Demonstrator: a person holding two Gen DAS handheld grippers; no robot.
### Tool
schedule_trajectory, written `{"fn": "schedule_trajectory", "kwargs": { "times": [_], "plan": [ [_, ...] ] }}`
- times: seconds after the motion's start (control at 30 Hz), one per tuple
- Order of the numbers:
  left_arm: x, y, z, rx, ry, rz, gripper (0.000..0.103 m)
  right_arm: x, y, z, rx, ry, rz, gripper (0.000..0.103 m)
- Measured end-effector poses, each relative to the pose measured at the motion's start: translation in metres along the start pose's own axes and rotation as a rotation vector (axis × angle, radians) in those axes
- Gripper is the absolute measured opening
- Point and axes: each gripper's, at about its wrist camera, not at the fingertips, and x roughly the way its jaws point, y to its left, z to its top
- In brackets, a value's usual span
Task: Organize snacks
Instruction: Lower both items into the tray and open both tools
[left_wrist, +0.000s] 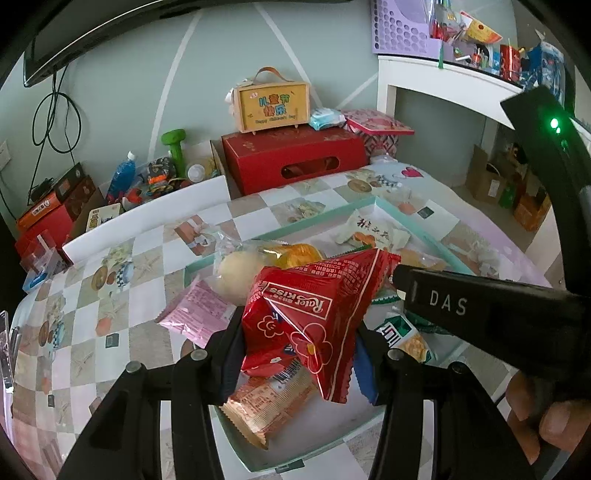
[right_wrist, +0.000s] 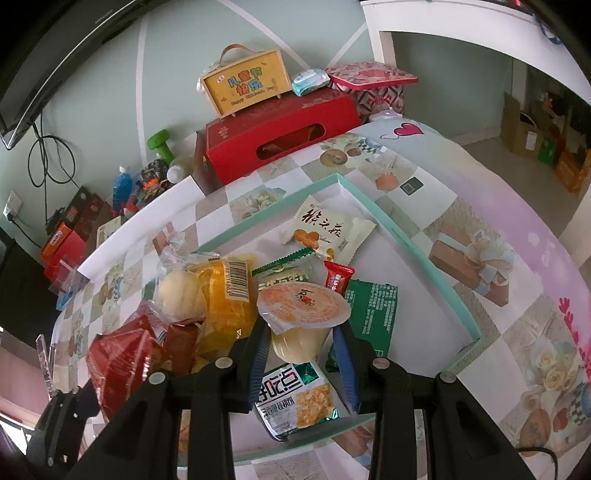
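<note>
left gripper (left_wrist: 301, 343): jaws closed on a red pack (left_wrist: 314, 321), which stands tilted between the fingers with one corner hanging down past them. under that pack, near the tool's base, lies an orange pack (left_wrist: 266, 410) flat on the tray floor. left of the left finger sits a pink pack (left_wrist: 195, 317), half over the tray (left_wrist: 236, 432) edge. ahead of the fingers are a pale bun (left_wrist: 236, 273) in clear wrap and a yellow pack (left_wrist: 295, 254) beside it; farther ahead and to the right a white pack (left_wrist: 373, 229) lies near the tray's far corner. just right of the tool a green-white pack (left_wrist: 406, 336) shows partly under the other tool's black body, which crosses the view from the right. right gripper (right_wrist: 301, 339): jaws clamped on a jelly cup (right_wrist: 301, 314), orange lid up and tilted toward the camera, yellow body pinched between the blue pads (right_wrist: 345, 358). left of this tool the red pack (right_wrist: 122, 362) appears again, with the bun (right_wrist: 181, 291) and yellow pack (right_wrist: 225, 299) ahead-left. directly below the cup, near the base, lies the green-white pack (right_wrist: 295, 398). ahead of the cup sit a small red candy (right_wrist: 338, 278) and the white pack (right_wrist: 328, 229); a dark green pack (right_wrist: 373, 310) lies just right of the right finger. the tray's teal rim (right_wrist: 424, 254) runs along the right, resting on a checked tablecloth (right_wrist: 517, 332). beyond the tray stand a red box (right_wrist: 280, 133) and a yellow case (right_wrist: 245, 86) on top of it.
</note>
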Motion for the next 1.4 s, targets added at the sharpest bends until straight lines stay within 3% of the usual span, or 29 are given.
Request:
{"fn": "schedule_trajectory", "kwargs": {
  "times": [0.23, 0.63, 1.07, 1.33, 1.4],
  "plan": [
    [0.002, 0.000, -0.001, -0.003, 0.000, 0.007, 0.054, -0.001, 0.002, -0.001, -0.004, 0.001, 0.007, 0.038],
    [-0.007, 0.004, 0.001, -0.023, -0.015, -0.003, 0.068, 0.000, 0.002, -0.001, -0.007, 0.003, 0.006, 0.038],
    [-0.028, 0.023, 0.006, -0.077, -0.051, 0.007, 0.072, -0.001, 0.000, -0.001, 0.003, 0.000, 0.000, 0.037],
    [-0.022, 0.057, 0.001, -0.216, 0.016, 0.077, 0.073, 0.002, 0.005, -0.001, -0.014, 0.013, -0.006, 0.038],
    [-0.019, 0.071, -0.003, -0.279, 0.042, 0.102, 0.079, 0.002, 0.006, -0.001, -0.019, 0.012, -0.009, 0.038]
  ]
}}
